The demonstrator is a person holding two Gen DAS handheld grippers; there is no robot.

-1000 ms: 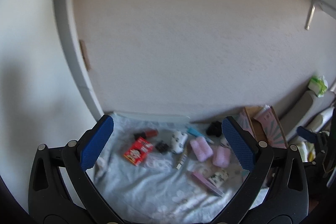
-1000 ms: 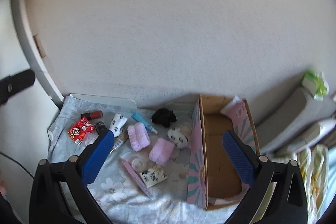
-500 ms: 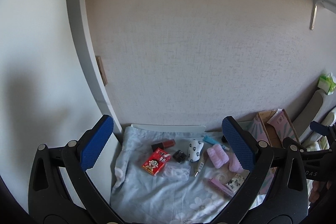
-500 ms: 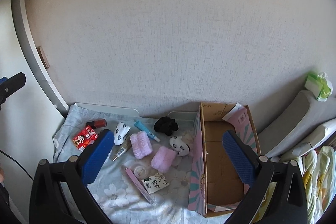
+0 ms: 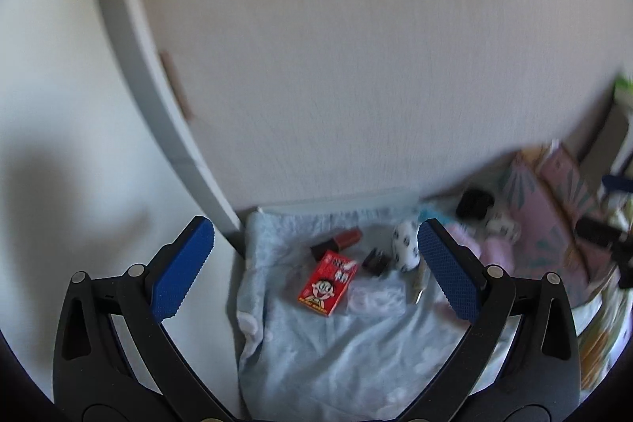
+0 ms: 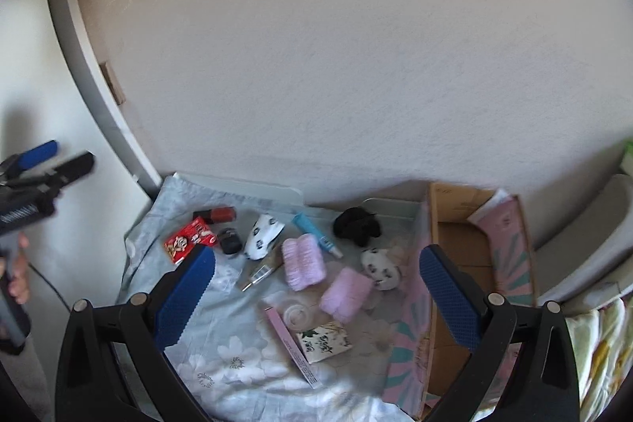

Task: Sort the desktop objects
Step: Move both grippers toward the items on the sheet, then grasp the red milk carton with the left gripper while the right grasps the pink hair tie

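Note:
Small objects lie scattered on a pale blue floral cloth (image 6: 221, 351). Among them are a red snack box (image 5: 327, 282) (image 6: 190, 239), a red and black lipstick (image 5: 336, 243) (image 6: 215, 214), two pink rollers (image 6: 304, 262), a black hair tie (image 6: 357, 225), a blue tube (image 6: 316, 234) and a floral packet (image 6: 325, 341). An open cardboard box (image 6: 467, 256) with pink patterned sides stands at the right. My left gripper (image 5: 312, 273) is open and empty above the cloth's left part. My right gripper (image 6: 316, 297) is open and empty above the middle.
A textured white wall (image 6: 336, 66) backs the cloth. A grey curved frame (image 5: 150, 74) runs down the left. White cushions (image 6: 585, 240) and patterned fabric (image 6: 601, 351) lie right of the box. The left gripper (image 6: 35, 165) shows at the right wrist view's left edge.
Both grippers have come lower and closer to the cloth. The left view has swung right and is blurred. Both stay open. No object has moved.

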